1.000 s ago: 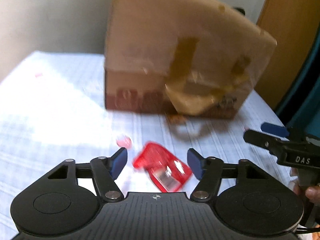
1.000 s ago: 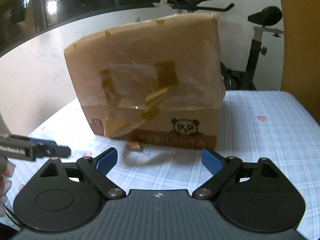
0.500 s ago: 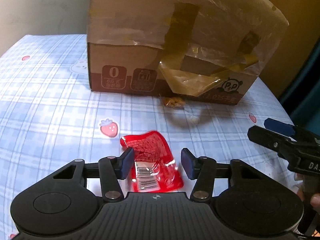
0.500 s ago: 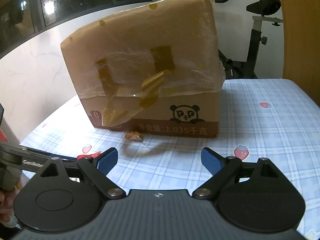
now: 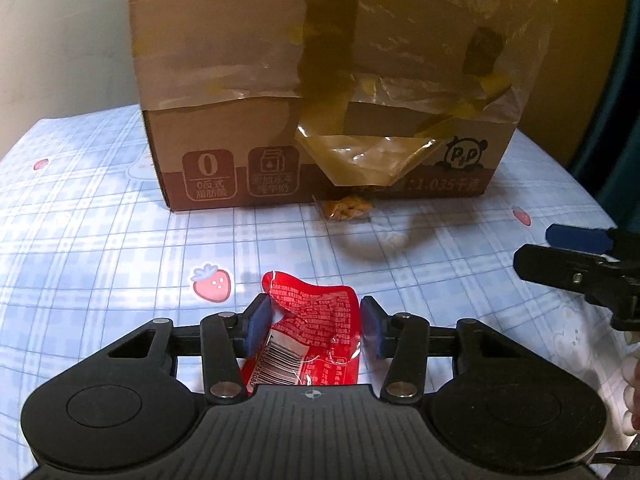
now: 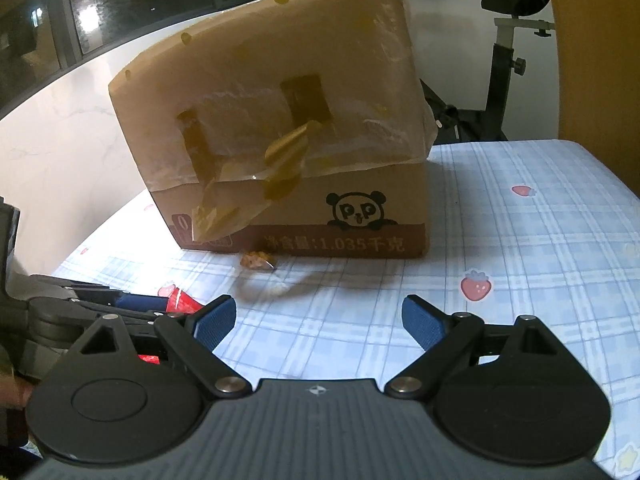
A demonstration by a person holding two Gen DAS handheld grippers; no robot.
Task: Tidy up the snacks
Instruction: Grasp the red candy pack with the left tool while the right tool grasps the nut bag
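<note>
A red snack packet with a barcode lies on the blue checked tablecloth between the fingers of my left gripper; the blue pads touch or nearly touch its sides. Its red edge also shows in the right wrist view, behind the left gripper. A small clear packet of brown snack lies against the foot of the cardboard box, also seen in the right wrist view. My right gripper is open and empty, and its finger shows at the right of the left wrist view.
The large cardboard box with loose plastic and tape stands at the back of the table. An exercise bike stands behind the table. A wooden panel is at the right. The table edge runs along the left, by a white wall.
The left gripper has come down over the red packet and its fingers have narrowed around it. The right gripper has moved closer to the box and stays open.
</note>
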